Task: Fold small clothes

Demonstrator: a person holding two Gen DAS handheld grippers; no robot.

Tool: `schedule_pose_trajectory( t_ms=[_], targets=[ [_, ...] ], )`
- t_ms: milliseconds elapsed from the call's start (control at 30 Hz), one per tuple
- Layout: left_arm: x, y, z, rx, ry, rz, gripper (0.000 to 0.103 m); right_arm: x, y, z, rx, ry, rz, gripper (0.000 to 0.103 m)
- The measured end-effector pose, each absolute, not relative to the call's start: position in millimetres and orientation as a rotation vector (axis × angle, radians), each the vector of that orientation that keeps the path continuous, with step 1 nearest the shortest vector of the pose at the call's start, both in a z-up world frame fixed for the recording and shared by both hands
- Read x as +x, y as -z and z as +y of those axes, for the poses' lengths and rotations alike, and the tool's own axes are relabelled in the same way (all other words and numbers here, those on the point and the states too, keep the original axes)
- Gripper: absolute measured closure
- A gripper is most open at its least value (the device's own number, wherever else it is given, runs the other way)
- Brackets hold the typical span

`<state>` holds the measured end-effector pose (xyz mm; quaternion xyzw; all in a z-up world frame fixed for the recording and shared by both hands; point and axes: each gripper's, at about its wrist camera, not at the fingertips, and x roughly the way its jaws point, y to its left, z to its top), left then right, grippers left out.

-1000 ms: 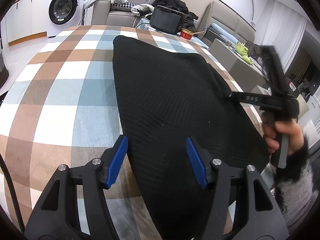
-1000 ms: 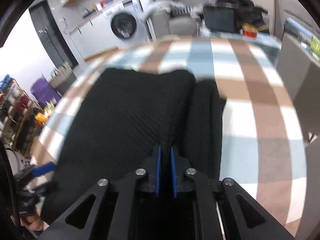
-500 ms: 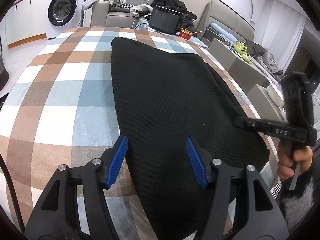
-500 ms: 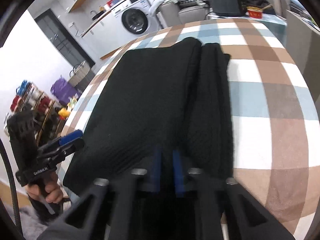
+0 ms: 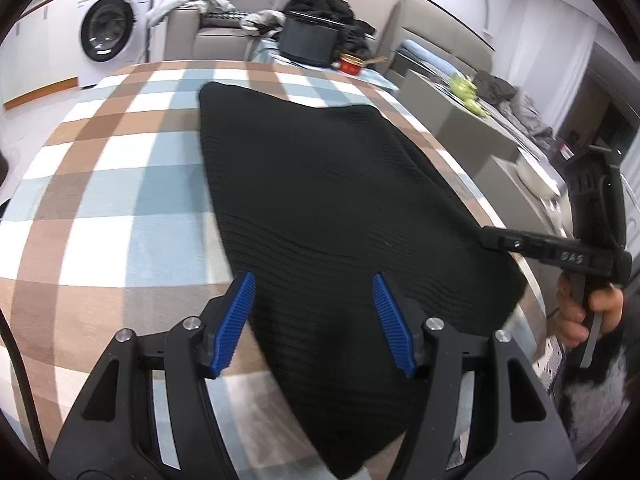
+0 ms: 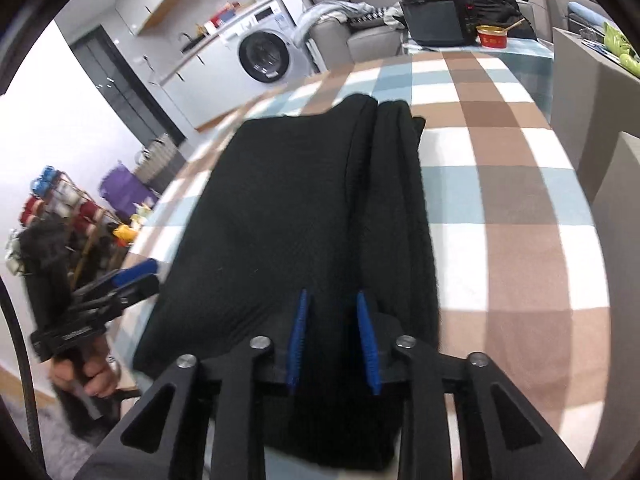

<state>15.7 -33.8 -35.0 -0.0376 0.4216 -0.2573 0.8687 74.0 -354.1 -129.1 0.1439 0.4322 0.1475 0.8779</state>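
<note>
On the checked tablecloth (image 5: 120,208) lies a folded black knit (image 5: 328,200); left tongs (image 5: 312,320) gape, right tongs (image 6: 332,336) opening, empty.

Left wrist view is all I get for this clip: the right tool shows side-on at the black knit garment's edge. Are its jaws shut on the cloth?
Observer: No. The right wrist view shows the right tool with jaws opening; the black knit garment lies between its blue pads, unpinched.
Operator: What does that side of the garment look like?
Observer: A narrow band runs alongside the main panel, with a crease between them. I cannot tell if it is a sleeve.
Operator: And the left tool from there?
Observer: The left tool is near the garment's left edge, with a hand on its handle; blur hides any contact.
</note>
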Motion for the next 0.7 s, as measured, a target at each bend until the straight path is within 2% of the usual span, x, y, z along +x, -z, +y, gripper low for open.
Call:
schedule_pose_trajectory(
  t_ms=[167, 233, 267, 300, 400, 533, 633, 700],
  targets=[
    [3.6, 47.1, -55.6, -0.001, 0.577, 0.9, 0.041, 56.7, 139.7, -353.4, 0.284, -0.367, 0.94, 0.069],
    [-0.4, 51.3, -63.7, 0.046, 0.573, 0.899, 0.04, 55.7, 142.0, -347.1, 0.233, -0.351, 0.931, 0.082],
    [-1.8, 52.6, -66.2, 0.062, 0.568, 0.897, 0.039, 54.1, 139.4, -342.5, 0.212, -0.361, 0.922, 0.093],
    [-3.4, 53.6, -68.6, 0.08, 0.569, 0.895, 0.038, 49.3, 133.4, -340.9, 0.208, -0.372, 0.897, 0.095],
    [-4.5, 56.8, -69.4, 0.081, 0.58, 0.907, 0.037, 35.9, 116.0, -342.7, 0.175, -0.358, 0.847, 0.096],
    [-5.9, 59.1, -70.4, 0.095, 0.586, 0.911, 0.037, 44.1, 142.6, -347.0, 0.136, -0.273, 0.967, 0.094],
    [-5.4, 55.8, -63.8, 0.066, 0.585, 0.915, 0.037, 39.2, 132.6, -350.7, 0.157, -0.284, 0.921, 0.081],
    [-1.7, 52.1, -51.0, 0.01, 0.564, 0.91, 0.037, 38.7, 122.5, -357.6, 0.181, -0.26, 0.864, 0.055]
  ],
)
